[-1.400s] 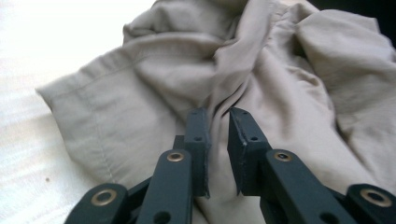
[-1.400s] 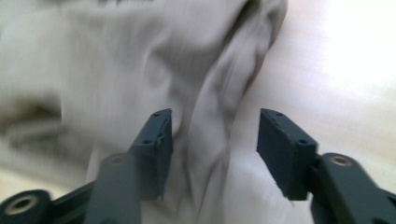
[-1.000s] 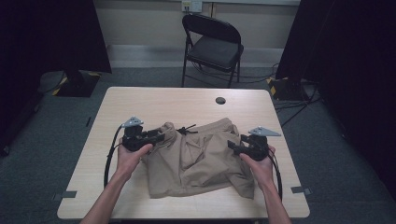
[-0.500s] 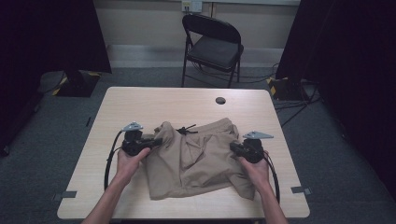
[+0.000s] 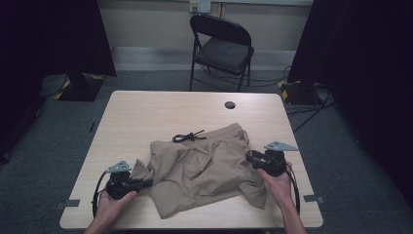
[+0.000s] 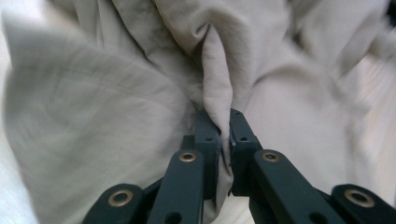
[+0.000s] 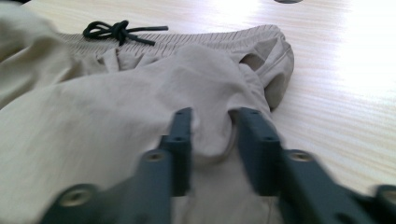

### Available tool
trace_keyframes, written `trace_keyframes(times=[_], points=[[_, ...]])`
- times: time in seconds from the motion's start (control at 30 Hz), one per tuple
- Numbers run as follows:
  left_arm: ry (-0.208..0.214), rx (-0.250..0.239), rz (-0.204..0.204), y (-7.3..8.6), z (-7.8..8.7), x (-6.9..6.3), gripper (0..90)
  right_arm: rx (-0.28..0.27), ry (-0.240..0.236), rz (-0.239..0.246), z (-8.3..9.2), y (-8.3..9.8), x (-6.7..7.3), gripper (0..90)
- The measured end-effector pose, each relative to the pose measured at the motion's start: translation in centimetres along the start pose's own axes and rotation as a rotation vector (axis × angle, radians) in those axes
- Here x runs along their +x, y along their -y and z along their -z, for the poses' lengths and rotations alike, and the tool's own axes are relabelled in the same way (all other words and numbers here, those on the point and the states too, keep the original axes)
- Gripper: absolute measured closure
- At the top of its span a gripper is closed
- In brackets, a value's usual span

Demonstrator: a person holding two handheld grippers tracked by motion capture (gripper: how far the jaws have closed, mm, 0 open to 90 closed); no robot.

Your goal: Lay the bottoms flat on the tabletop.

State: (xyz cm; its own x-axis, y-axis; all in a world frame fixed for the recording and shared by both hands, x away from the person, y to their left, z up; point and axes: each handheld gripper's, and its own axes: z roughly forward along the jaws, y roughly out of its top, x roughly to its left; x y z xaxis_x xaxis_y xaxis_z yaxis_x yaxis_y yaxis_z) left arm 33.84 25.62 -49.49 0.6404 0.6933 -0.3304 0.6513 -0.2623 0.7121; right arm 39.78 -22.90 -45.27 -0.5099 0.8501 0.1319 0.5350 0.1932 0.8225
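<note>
1. Seen from the high view, there is one pair of tan shorts (image 5: pixel 204 173) lying crumpled on the near half of the one desk (image 5: pixel 146 112), with one black drawstring (image 5: pixel 189 137) knotted at the waistband on the far side. Two grippers work it: the left gripper (image 5: pixel 146 183) at the shorts' left edge, the right gripper (image 5: pixel 251 157) at their right edge, each in one hand. One dark round plug (image 5: pixel 230 105) sits in the desk top, well apart from the shorts. One black folding chair (image 5: pixel 221 48) stands behind the desk. No container or readable writing shows.

2. In the left gripper view, the two jaws are pressed together on a raised fold of the shorts (image 6: pixel 219 88), the cloth pinched between them and bunching above.

3. In the right gripper view, the jaws have just been opening; they stand partly spread with a hump of the shorts (image 7: pixel 205 135) between them, the pads not squeezing it. The drawstring (image 7: pixel 116 30) lies beyond, at the ribbed waistband.
</note>
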Motion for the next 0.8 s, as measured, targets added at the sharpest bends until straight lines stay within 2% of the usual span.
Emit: trace_keyframes(times=[0.13, 0.17, 0.27, 0.3, 0.33, 0.37, 0.4, 0.43, 0.47, 0.5, 0.63, 0.7, 0.73, 0.8], points=[[-0.006, -0.005, 0.010, -0.4, -0.3, 0.3, 81.3, 0.003, 0.001, 0.000, -1.2, -0.8, 0.5, 46.9], [-0.011, -0.016, -0.002, -0.8, -0.3, 0.2, 79.6, 0.001, -0.004, -0.002, -1.5, -1.0, 0.6, 44.6], [-0.007, -0.032, -0.007, -1.3, -0.1, 0.0, 69.6, 0.009, 0.003, -0.001, -2.6, -1.6, 0.7, 39.5], [-0.011, -0.060, -0.011, -2.1, 0.4, -0.1, 66.9, 0.010, 0.007, 0.000, -3.0, -1.9, 0.6, 39.1], [-0.011, -0.060, -0.011, -2.1, 0.4, -0.1, 64.2, 0.011, 0.010, 0.000, -3.3, -2.1, 0.5, 38.5], [-0.009, -0.092, -0.014, -3.0, 0.9, 0.0, 62.6, 0.010, 0.014, -0.002, -3.7, -2.3, 0.4, 38.1], [-0.009, -0.092, -0.014, -3.0, 0.9, 0.0, 61.7, 0.022, 0.015, -0.005, -4.0, -2.5, 0.2, 37.4], [-0.016, -0.119, -0.016, -4.0, 1.4, 0.1, 59.6, 0.027, 0.016, -0.009, -4.4, -2.6, 0.1, 37.3], [-0.016, -0.119, -0.016, -4.0, 1.4, 0.1, 57.5, 0.027, 0.016, -0.009, -4.4, -2.6, 0.1, 37.3], [-0.012, -0.147, -0.015, -5.1, 1.7, 0.3, 56.7, 0.038, 0.012, -0.016, -5.0, -2.9, -0.1, 36.8], [-0.028, -0.202, -0.019, -7.3, 2.3, 0.6, 49.6, 0.061, 0.004, -0.024, -6.1, -2.6, 0.0, 36.0], [-0.038, -0.221, -0.012, -8.4, 2.2, 0.8, 44.0, 0.082, 0.002, -0.029, -6.6, -2.3, 0.0, 36.8], [-0.038, -0.221, -0.012, -8.4, 2.2, 0.8, 41.4, 0.082, 0.002, -0.029, -6.6, -2.3, 0.0, 36.8], [-0.050, -0.212, 0.000, -9.6, 1.0, 1.5, 36.3, 0.104, -0.015, -0.019, -6.9, -2.0, 0.2, 55.8]])
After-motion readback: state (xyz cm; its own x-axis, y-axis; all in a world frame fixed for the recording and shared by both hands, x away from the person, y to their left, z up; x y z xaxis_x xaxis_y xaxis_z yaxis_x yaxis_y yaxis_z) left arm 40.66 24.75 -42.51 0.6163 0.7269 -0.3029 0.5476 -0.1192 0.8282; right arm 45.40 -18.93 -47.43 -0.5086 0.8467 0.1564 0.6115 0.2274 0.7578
